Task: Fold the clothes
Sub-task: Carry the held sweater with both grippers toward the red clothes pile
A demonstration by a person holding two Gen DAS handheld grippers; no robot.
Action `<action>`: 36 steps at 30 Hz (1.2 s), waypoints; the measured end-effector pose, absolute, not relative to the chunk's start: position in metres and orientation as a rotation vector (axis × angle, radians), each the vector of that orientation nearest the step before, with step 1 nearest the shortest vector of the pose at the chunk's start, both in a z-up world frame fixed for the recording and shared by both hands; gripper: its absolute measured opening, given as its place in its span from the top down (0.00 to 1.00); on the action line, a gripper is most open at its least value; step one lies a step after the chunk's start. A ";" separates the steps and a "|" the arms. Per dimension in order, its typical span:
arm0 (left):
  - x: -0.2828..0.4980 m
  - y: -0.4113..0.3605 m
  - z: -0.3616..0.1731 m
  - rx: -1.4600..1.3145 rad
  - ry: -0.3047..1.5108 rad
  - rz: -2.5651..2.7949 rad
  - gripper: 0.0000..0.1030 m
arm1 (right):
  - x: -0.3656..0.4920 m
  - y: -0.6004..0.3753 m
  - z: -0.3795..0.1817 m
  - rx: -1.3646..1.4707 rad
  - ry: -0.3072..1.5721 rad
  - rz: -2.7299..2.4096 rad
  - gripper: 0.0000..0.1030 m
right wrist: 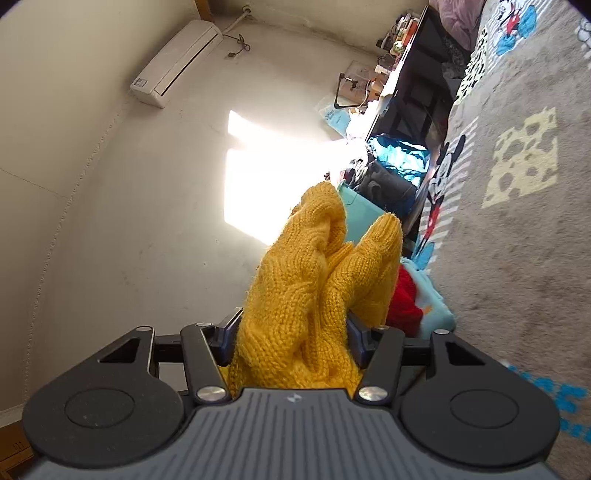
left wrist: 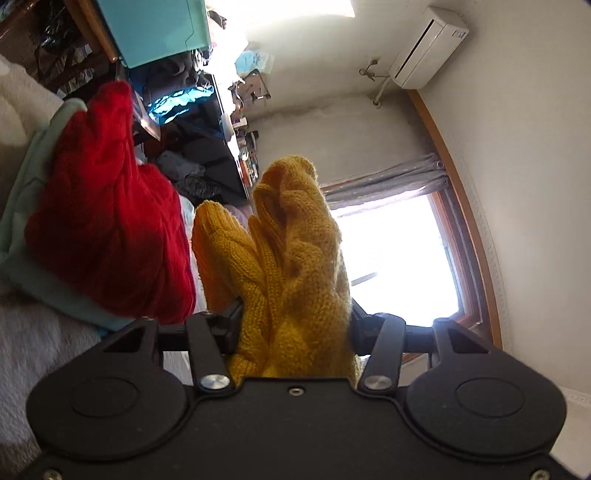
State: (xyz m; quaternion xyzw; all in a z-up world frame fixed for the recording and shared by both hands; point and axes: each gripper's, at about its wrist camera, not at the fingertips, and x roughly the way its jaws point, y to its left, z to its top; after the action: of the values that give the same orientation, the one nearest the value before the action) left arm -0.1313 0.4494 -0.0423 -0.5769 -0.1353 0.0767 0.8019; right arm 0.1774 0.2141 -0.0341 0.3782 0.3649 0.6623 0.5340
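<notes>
Grey cartoon blanket (right wrist: 517, 258), white walls (right wrist: 110, 221)

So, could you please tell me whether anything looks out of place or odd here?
Nothing damaged or spilled. The yellow knit sweater is bunched, not flat, in both the left gripper and the right gripper, and the red knit lies rumpled.

Mustard-yellow cable-knit sweater (left wrist: 295, 258), bright red cable-knit sweater (left wrist: 107, 229) on a pale mint fleece (left wrist: 22, 236), teal bin (left wrist: 159, 29), grey blanket (right wrist: 517, 258) printed with cartoon mice and cream cheese wedges, black gripper bodies, white air conditioner (right wrist: 177, 62).
</notes>
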 end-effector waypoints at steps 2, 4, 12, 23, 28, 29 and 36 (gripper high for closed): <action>-0.135 0.466 -0.032 -1.238 -0.327 0.191 0.50 | 0.175 0.240 -0.021 0.907 0.864 1.621 0.46; -0.137 0.481 -0.022 -1.244 -0.356 0.225 0.50 | 0.170 0.263 -0.006 0.915 0.836 1.666 0.46; -0.110 0.530 -0.072 -1.351 -0.201 0.484 0.53 | 0.178 0.328 -0.029 0.870 0.857 1.630 0.48; -0.105 0.540 -0.095 -1.370 -0.256 0.495 0.54 | 0.191 0.333 -0.079 0.811 1.036 1.423 0.49; -0.109 0.542 -0.088 -1.352 -0.256 0.525 0.50 | 0.194 0.354 -0.064 0.813 1.013 1.462 0.50; -0.107 0.544 -0.090 -1.355 -0.243 0.529 0.49 | 0.196 0.357 -0.066 0.794 1.022 1.448 0.49; -0.123 0.542 -0.058 -1.202 -0.244 0.584 0.25 | 0.203 0.345 -0.055 0.774 0.988 1.363 0.38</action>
State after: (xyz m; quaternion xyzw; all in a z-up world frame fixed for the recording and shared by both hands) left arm -0.1228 0.5425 -0.0579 -0.5557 -0.1127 0.2703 0.7781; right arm 0.2033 0.3447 -0.0554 0.3339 0.4265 0.5882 0.6006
